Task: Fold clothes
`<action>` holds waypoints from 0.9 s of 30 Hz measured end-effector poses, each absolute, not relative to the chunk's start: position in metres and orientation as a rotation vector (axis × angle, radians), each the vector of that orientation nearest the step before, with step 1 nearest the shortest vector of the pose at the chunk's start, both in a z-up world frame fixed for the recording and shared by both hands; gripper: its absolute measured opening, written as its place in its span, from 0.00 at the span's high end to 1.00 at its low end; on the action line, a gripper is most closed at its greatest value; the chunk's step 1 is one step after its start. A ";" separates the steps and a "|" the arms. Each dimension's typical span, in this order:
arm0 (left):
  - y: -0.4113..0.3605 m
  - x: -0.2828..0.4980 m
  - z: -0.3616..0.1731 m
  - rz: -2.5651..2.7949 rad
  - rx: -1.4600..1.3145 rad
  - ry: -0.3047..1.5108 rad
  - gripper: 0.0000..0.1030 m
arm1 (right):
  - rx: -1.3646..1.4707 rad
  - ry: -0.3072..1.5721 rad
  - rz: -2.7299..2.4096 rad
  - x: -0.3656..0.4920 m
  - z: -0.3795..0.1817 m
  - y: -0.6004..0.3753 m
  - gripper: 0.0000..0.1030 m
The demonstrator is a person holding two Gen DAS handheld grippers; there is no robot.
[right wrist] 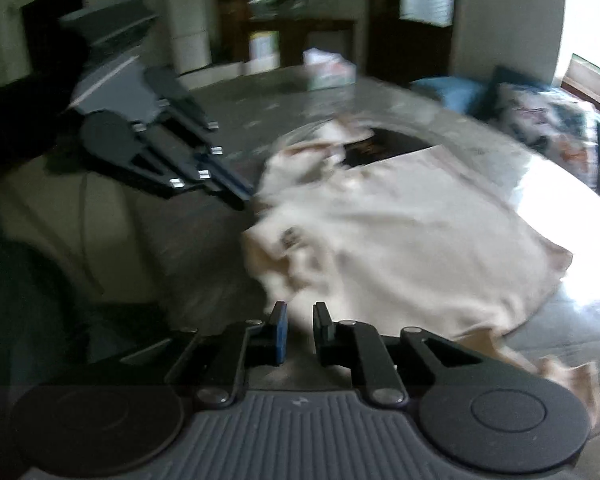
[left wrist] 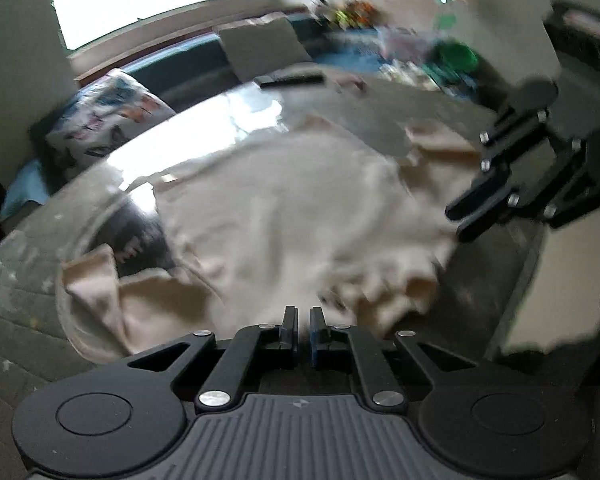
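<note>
With the left gripper [left wrist: 303, 322] clenched on the cream garment [left wrist: 300, 216] and the right gripper [right wrist: 300, 320] nearly closed at its near edge, grasp unconfirmed, the fold step is under way; next, carry the edge across.

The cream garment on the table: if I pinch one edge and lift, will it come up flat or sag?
The cream garment will likely sag: it lies rumpled, with loose folds along its near edge. It probably slides easily, since the table looks glossy. It looks thin and light.
</note>
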State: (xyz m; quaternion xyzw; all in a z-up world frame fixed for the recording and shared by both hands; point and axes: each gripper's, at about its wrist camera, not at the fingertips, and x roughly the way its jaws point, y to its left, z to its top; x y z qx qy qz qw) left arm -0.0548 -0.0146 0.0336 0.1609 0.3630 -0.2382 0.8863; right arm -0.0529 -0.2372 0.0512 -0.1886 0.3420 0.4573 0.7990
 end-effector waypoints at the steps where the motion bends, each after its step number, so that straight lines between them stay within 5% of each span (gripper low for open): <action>1: -0.017 -0.048 0.033 -0.494 0.319 0.745 0.92 | -0.398 0.731 0.955 -0.048 0.050 -0.236 0.88; 11: -0.028 0.023 -0.005 -0.463 0.257 0.851 0.92 | -0.376 0.854 0.795 0.008 0.006 -0.233 0.83; 14: -0.019 0.058 0.000 -0.384 0.222 0.834 0.91 | -0.318 0.853 0.710 0.035 0.010 -0.248 0.75; 16: -0.013 0.084 0.001 -0.317 0.204 0.823 0.87 | -0.275 0.840 0.626 0.059 0.012 -0.260 0.72; 20: 0.001 0.135 -0.002 -0.156 0.215 0.787 0.62 | -0.205 0.835 0.464 0.108 0.007 -0.280 0.63; 27: 0.013 0.191 -0.019 -0.087 0.205 0.807 0.60 | -0.078 0.849 0.329 0.175 -0.008 -0.301 0.65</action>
